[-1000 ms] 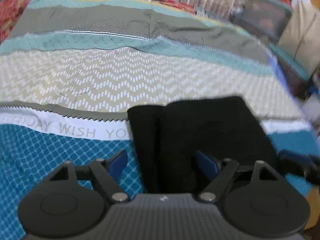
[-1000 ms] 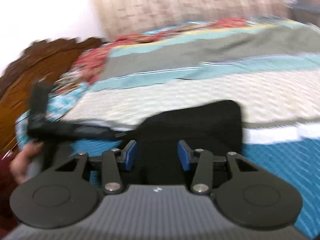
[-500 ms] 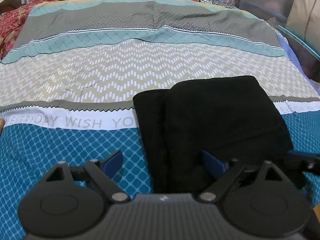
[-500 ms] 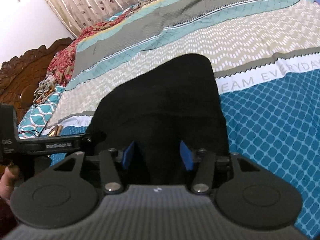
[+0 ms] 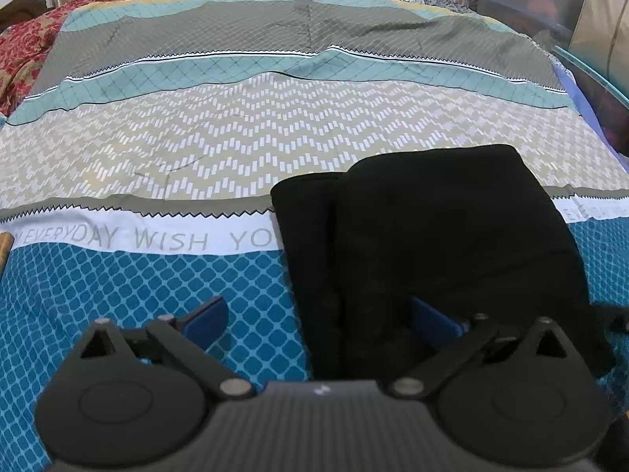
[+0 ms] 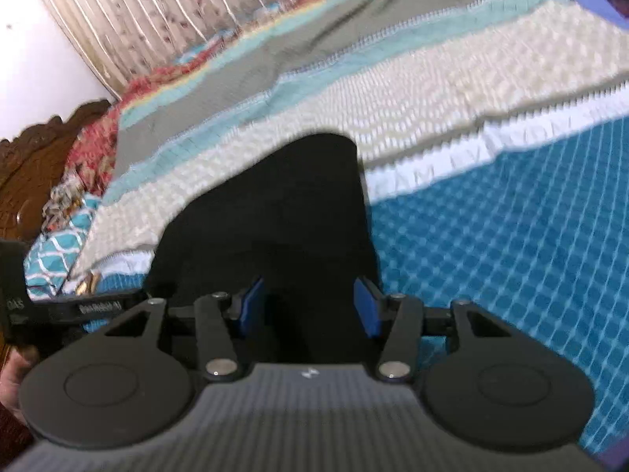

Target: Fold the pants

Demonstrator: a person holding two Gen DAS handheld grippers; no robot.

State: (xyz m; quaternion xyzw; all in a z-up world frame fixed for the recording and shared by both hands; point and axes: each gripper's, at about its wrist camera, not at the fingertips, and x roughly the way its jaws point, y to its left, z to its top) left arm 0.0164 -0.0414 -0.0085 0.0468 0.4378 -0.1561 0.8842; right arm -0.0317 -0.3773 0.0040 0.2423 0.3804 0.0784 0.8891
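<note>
Your left gripper (image 5: pixel 320 320) had just been opening and stood spread wide, one blue pad over the bedspread (image 5: pixel 157 283) at lower left, the other over the folded black pants (image 5: pixel 432 244), neither pressing the cloth. Your right gripper (image 6: pixel 308 306) had parted further than a second before; its pads flanked the near end of the pants (image 6: pixel 283 212) without visibly pinching. They lay folded, centre-right in the left view, across the white lettered band.
</note>
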